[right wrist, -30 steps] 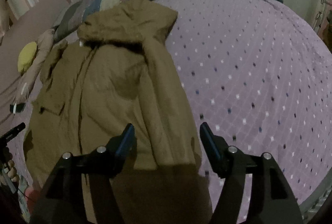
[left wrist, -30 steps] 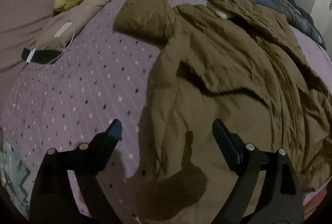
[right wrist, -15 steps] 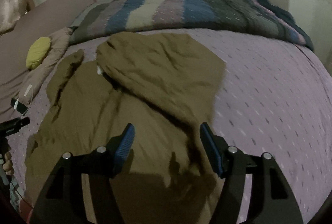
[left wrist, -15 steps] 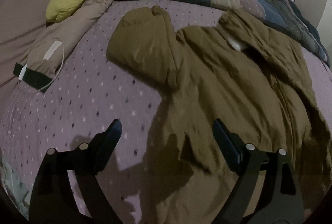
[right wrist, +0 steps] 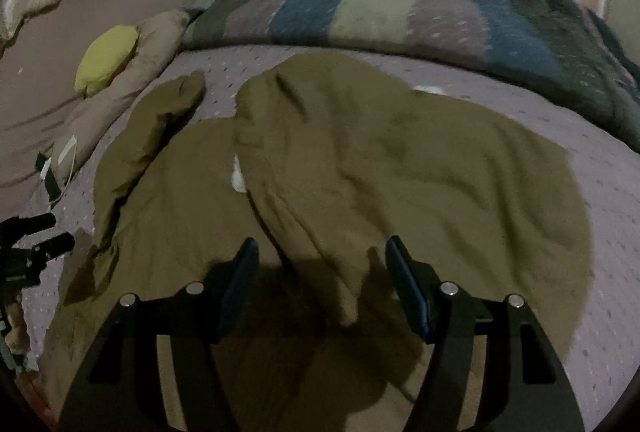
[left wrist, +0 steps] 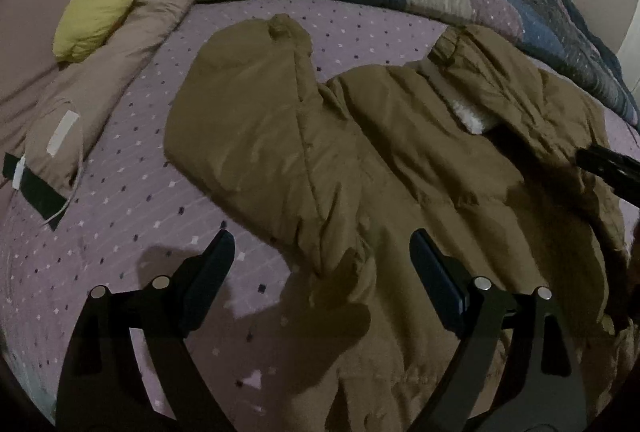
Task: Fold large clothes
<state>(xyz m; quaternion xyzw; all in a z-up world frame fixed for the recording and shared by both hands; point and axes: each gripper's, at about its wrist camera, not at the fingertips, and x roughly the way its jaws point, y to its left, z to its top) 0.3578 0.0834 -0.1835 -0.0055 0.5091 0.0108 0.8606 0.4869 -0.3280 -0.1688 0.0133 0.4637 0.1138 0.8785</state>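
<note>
Now both wide and holding nothing: left claw point(left wrist: 320, 272) nearest the coat point(left wrist: 420, 168) sleeve edge, sleeve running away up-left; right claw point(right wrist: 322, 280) over the coat middle.

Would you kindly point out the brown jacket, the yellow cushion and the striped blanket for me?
brown jacket point(left wrist: 400, 192), left wrist view, middle of its body panel.
yellow cushion point(left wrist: 96, 14), left wrist view, centre of its top face.
striped blanket point(right wrist: 360, 4), right wrist view, on an olive stripe.

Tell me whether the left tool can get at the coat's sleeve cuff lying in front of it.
Probably yes: the left tool is open, and the sleeve cuff of the brown coat lies between its fingers with nothing on top.
</note>
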